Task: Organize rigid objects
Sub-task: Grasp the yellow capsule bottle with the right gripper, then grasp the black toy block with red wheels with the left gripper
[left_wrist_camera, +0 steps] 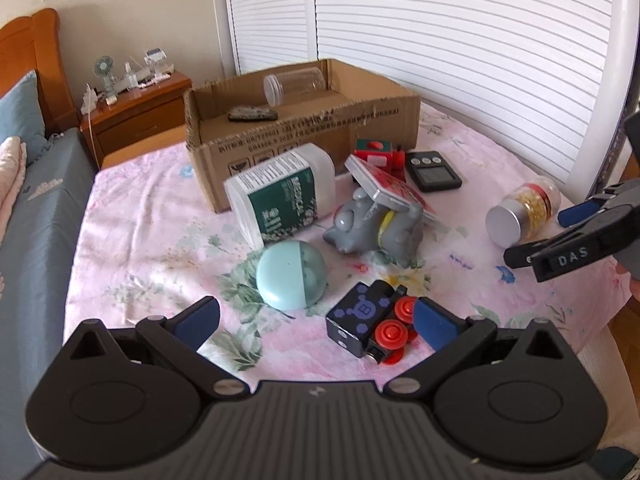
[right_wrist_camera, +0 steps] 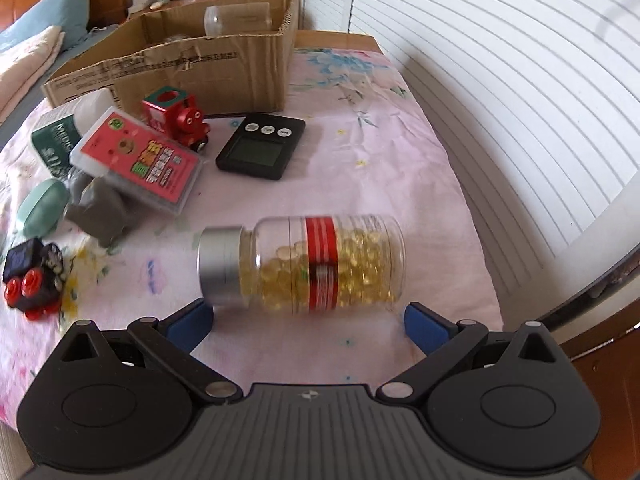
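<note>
A pink flowered sheet (left_wrist_camera: 152,216) covers the surface on which everything lies. At its far side stands an open cardboard box (left_wrist_camera: 304,136). The left wrist view looks into it and shows a clear empty jar (left_wrist_camera: 294,84) on its side and a flat dark stone-like piece (left_wrist_camera: 253,114); the right wrist view shows only the jar above the box wall.

Just in front of the box a big white bottle with a green label (left_wrist_camera: 280,196) lies on its side. Beside it a grey toy animal (left_wrist_camera: 376,228) carries a flat red and white case (left_wrist_camera: 388,188) tilted across its back. The right wrist view shows the printed top of this case; the left shows mostly its edge. A round pale green case (left_wrist_camera: 291,274) lies near the bottle's cap end. A red toy train (right_wrist_camera: 176,118) stands by the box, clear in the right view and half hidden behind the flat case in the left. A black timer with three buttons (right_wrist_camera: 260,146) lies next to it.

The pill bottle (right_wrist_camera: 304,266), clear with a silver cap, a red band and yellow capsules, lies on its side well apart from the rest, just ahead of the right gripper (right_wrist_camera: 306,324). That claw is spread wide and grips nothing; whether its blue pads touch the bottle cannot be told. The left view shows this gripper from the side at the right edge.

The left gripper (left_wrist_camera: 316,320) is also released and wide. A small black toy engine with red wheels (left_wrist_camera: 370,326) lies between its blue pads, close to the right one.
</note>
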